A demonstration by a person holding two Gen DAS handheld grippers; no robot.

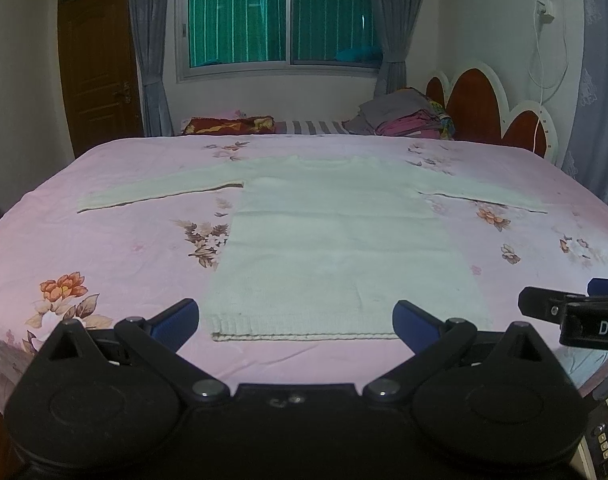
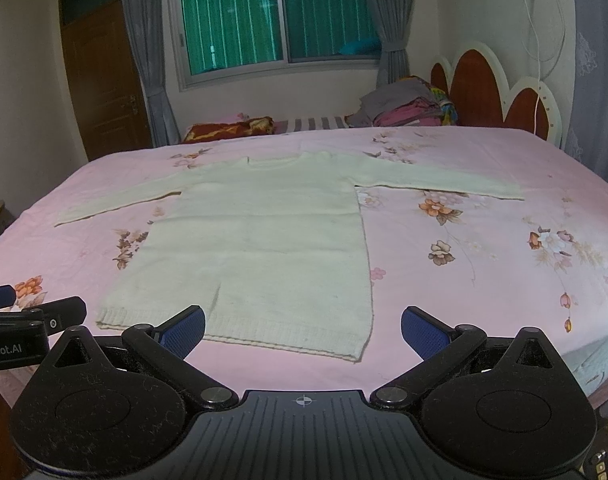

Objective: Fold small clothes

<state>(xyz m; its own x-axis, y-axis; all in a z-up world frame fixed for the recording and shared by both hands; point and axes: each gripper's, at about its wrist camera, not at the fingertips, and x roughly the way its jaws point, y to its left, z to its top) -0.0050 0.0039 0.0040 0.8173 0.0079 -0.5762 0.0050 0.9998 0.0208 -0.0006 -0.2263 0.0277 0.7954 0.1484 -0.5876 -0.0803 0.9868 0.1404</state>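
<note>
A small white knit sweater lies flat on the pink flowered bed sheet, sleeves spread left and right, hem toward me. It also shows in the right wrist view. My left gripper is open and empty, just in front of the hem. My right gripper is open and empty, near the hem's right corner. The right gripper shows at the right edge of the left wrist view. The left gripper shows at the left edge of the right wrist view.
A pile of clothes and a red patterned pillow lie at the far side of the bed. A red and white headboard stands at the right. A window, curtains and a wooden door are behind.
</note>
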